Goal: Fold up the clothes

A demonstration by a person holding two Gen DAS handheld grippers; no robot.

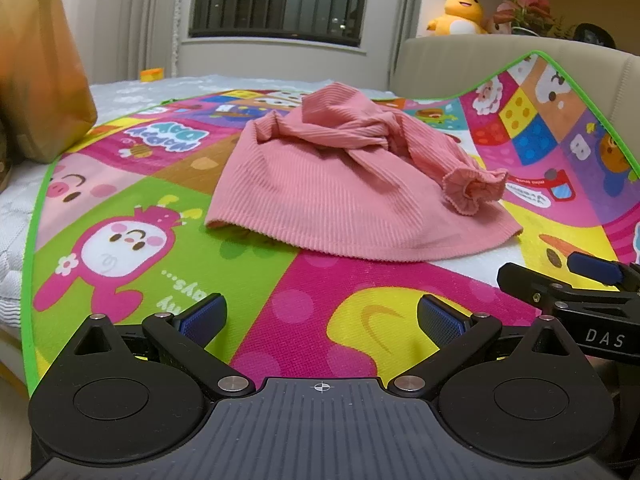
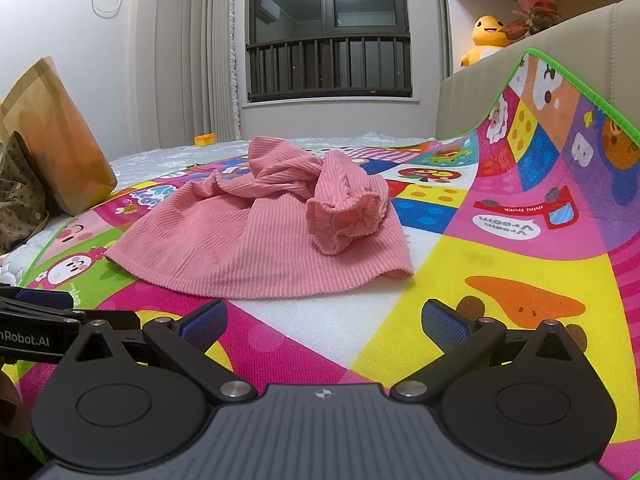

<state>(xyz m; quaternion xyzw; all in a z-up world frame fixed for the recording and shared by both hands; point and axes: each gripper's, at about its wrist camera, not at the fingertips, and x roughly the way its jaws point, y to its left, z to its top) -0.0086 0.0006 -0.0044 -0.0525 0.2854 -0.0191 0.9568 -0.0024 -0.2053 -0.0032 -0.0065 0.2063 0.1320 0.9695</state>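
Observation:
A pink ribbed top [image 1: 340, 184] [image 2: 256, 240] lies crumpled on a colourful cartoon play mat [image 1: 168, 184] [image 2: 500, 280]. Its sleeves are bunched over the body, and one ruffled cuff [image 1: 472, 188] [image 2: 352, 216] points toward me. My left gripper [image 1: 322, 316] hovers open over the mat, short of the top's hem. My right gripper [image 2: 324, 318] is open too, just in front of the hem. Each gripper shows at the edge of the other's view: the right one [image 1: 560, 284] and the left one [image 2: 40, 312]. Nothing is between either pair of fingers.
The mat covers a white mattress [image 1: 16, 216]; its right side curls up against a beige padded headboard [image 1: 460, 60] [image 2: 560, 40]. A brown paper bag [image 1: 36, 80] [image 2: 60, 140] stands at the left, with dotted brown fabric [image 2: 16, 200] beside it. A yellow plush duck [image 1: 460, 12] sits on the headboard.

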